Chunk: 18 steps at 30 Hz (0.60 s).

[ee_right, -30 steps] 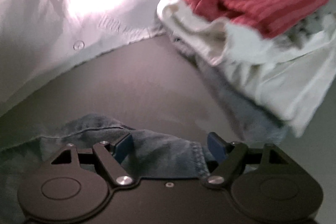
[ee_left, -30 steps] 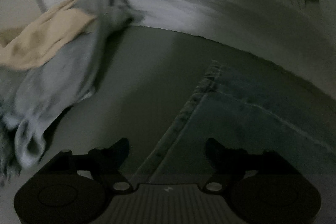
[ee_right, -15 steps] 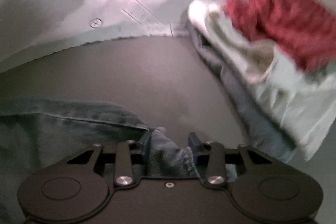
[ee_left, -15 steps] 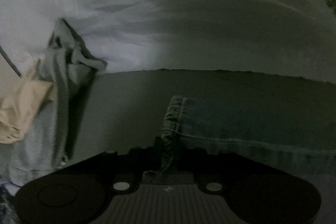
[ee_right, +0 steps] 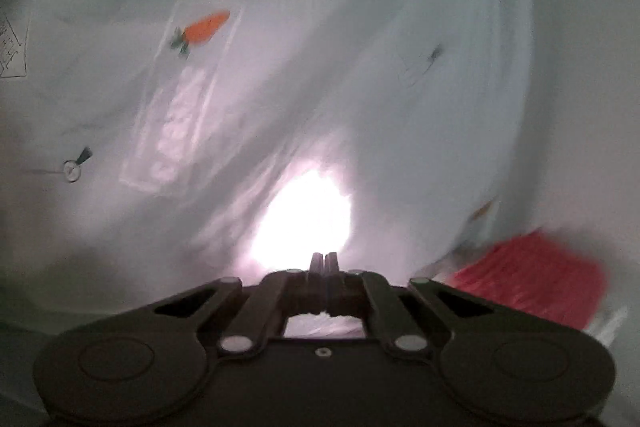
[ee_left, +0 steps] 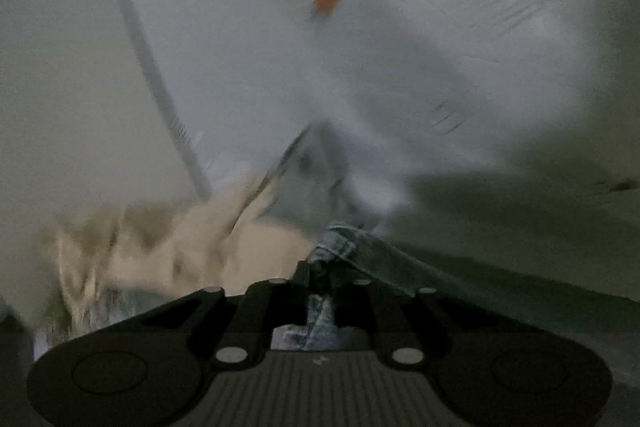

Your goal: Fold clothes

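In the left wrist view my left gripper (ee_left: 322, 277) pinches the stitched edge of the blue jeans (ee_left: 384, 261). Its jaws are opening slightly, with the denim still bunched between them. The jeans trail down and to the right, lifted off the dark surface (ee_left: 520, 215). In the right wrist view my right gripper (ee_right: 324, 261) is shut, fingertips pressed together, and no denim shows between them. It points at a white sheet (ee_right: 380, 67). The picture is blurred.
A beige garment (ee_left: 180, 247) and a pale grey one (ee_left: 316, 179) are heaped left of the jeans. A red striped garment (ee_right: 528, 275) lies at lower right. The white sheet bears a carrot print (ee_right: 206, 27) and a bright light patch (ee_right: 304, 223).
Both grippers went from open to shut and rose, tilting up toward the sheet. The left took the jeans' edge and lifted it. The denim seen in the right jaws earlier is gone from view.
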### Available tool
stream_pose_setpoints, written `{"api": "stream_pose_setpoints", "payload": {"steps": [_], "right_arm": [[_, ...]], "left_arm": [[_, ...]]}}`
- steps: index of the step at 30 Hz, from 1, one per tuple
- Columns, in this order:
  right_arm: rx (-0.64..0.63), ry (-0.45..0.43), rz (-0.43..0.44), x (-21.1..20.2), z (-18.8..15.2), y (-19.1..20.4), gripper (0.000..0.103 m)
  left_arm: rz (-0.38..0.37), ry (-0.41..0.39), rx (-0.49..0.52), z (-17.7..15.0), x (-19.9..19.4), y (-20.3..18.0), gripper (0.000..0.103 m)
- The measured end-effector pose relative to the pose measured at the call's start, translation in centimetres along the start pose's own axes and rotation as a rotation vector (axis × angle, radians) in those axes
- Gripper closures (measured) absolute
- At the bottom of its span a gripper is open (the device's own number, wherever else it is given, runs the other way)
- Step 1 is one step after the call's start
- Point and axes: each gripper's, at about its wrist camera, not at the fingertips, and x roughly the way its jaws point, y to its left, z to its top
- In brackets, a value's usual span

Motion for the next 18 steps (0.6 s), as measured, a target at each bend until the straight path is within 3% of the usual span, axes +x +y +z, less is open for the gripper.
{"api": "stream_pose_setpoints", "payload": {"steps": [2,4,6,8,12,13,16,18], "right_arm": [[0.016,0.088,0.004,1.7,-1.3,0.0,0.082],[0.042,0.168,-0.005,2.7,-3.4,-0.5,0.073],[0.051,0.237,-0.033,3.0,-5.7,-1.7,0.066],[0.06,0.306,-0.063,3.4,-8.0,-3.0,0.061],[0.099,0.435,-0.096,4.8,-11.9,-5.6,0.055],[0.099,0.46,-0.09,5.2,-12.7,-6.0,0.049],[0.016,0.513,-0.082,6.5,-14.7,-6.0,0.034],[-0.037,0.527,-0.073,7.4,-15.5,-5.9,0.031]], "left_arm": [[0.014,0.08,-0.021,-1.4,1.5,0.3,0.084],[0.011,0.094,-0.02,-3.1,1.1,0.1,0.079],[-0.003,0.105,-0.001,-4.1,0.4,-0.4,0.058],[-0.045,0.135,-0.004,-5.0,0.3,-0.8,0.048],[-0.07,0.198,0.01,-6.8,0.3,-2.1,0.048],[-0.063,0.213,0.014,-7.2,0.4,-2.4,0.048],[-0.059,0.242,-0.001,-7.6,0.7,-2.8,0.048],[-0.061,0.249,-0.001,-7.7,0.5,-3.2,0.047]]}}
